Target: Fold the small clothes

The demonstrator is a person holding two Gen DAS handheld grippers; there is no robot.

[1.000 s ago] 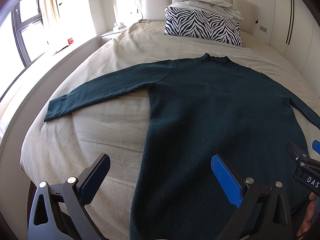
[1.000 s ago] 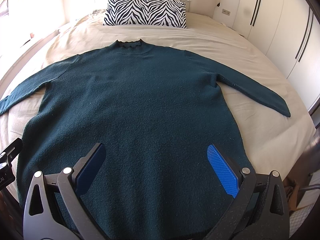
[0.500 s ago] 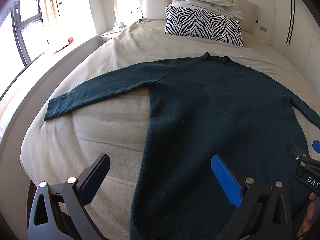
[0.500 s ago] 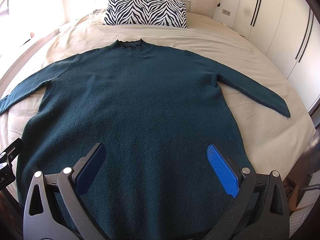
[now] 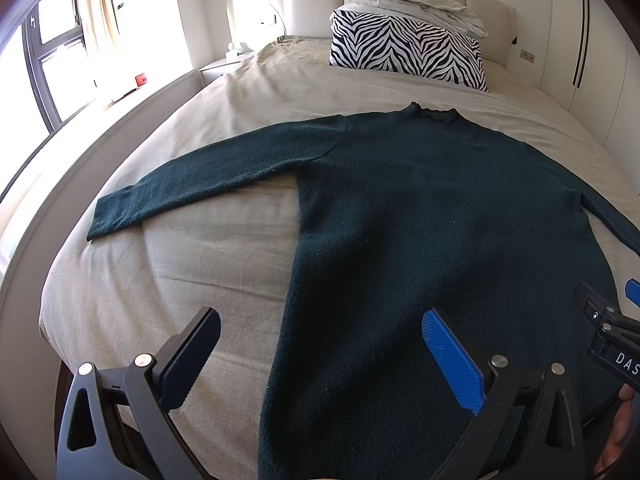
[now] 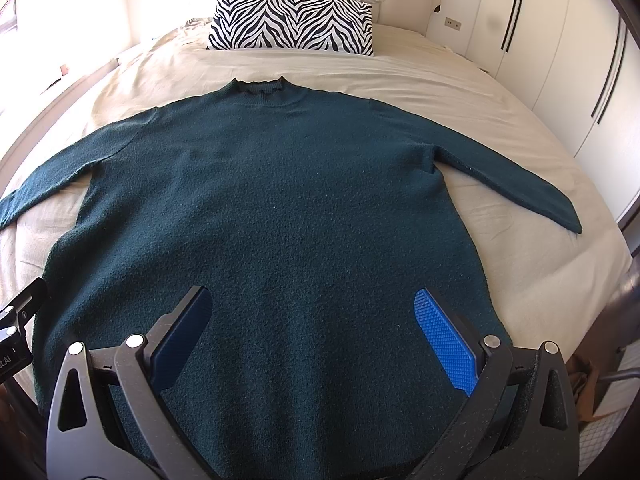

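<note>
A dark teal sweater [image 5: 420,208] lies flat on the bed, collar toward the headboard, both sleeves spread outward; it also shows in the right wrist view [image 6: 264,216]. Its left sleeve [image 5: 208,184] reaches toward the window side, its right sleeve [image 6: 516,184] toward the wardrobe side. My left gripper [image 5: 320,336] is open and empty above the sweater's lower left edge. My right gripper [image 6: 312,316] is open and empty above the lower middle of the sweater. The hem is hidden under the grippers.
The beige bed sheet [image 5: 192,272] covers the bed. A zebra-print pillow [image 5: 404,52] with a folded pale duvet [image 5: 416,0] sits by the headboard. Wardrobe doors [image 6: 560,52] stand on the right, a window [image 5: 44,60] on the left.
</note>
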